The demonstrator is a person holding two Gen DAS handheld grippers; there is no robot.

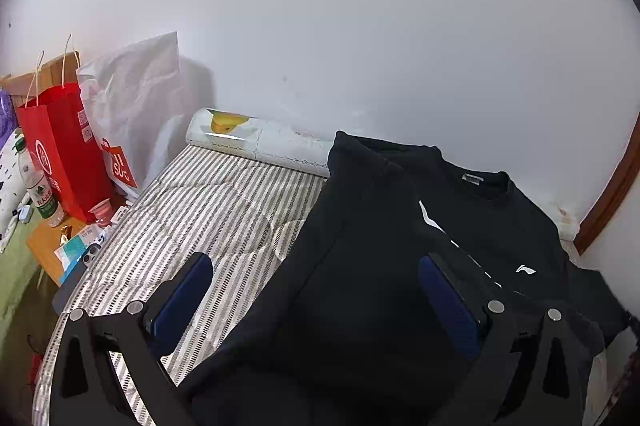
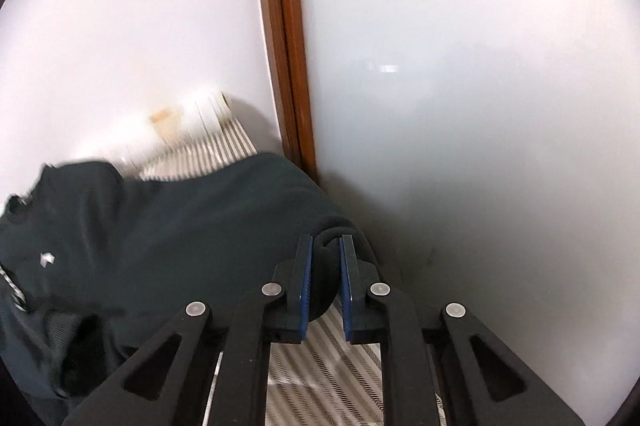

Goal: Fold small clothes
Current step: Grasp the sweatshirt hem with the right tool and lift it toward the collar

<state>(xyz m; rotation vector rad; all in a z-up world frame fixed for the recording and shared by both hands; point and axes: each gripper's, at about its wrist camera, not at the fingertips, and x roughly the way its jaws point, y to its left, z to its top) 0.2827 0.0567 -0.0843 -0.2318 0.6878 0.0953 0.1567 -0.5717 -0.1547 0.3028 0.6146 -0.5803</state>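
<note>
A black sweatshirt (image 1: 384, 226) with a white logo lies on the striped bed cover (image 1: 208, 210), neck toward the wall. Its left sleeve is folded in over the body. My left gripper (image 1: 316, 278) is open above the sweatshirt's left side, with nothing between its blue pads (image 1: 444, 298). In the right wrist view my right gripper (image 2: 326, 246) is shut on a bunched edge of the sweatshirt (image 2: 168, 230), near the corner by the wooden trim (image 2: 288, 66), a little above the bed cover (image 2: 320, 358).
A rolled mat (image 1: 256, 136) lies along the wall at the bed's head. A red paper bag (image 1: 60, 146), a white bag (image 1: 136, 106), a water bottle (image 1: 38, 186), a pink cup (image 1: 100, 210) and small items crowd the left. White walls close the far and right sides.
</note>
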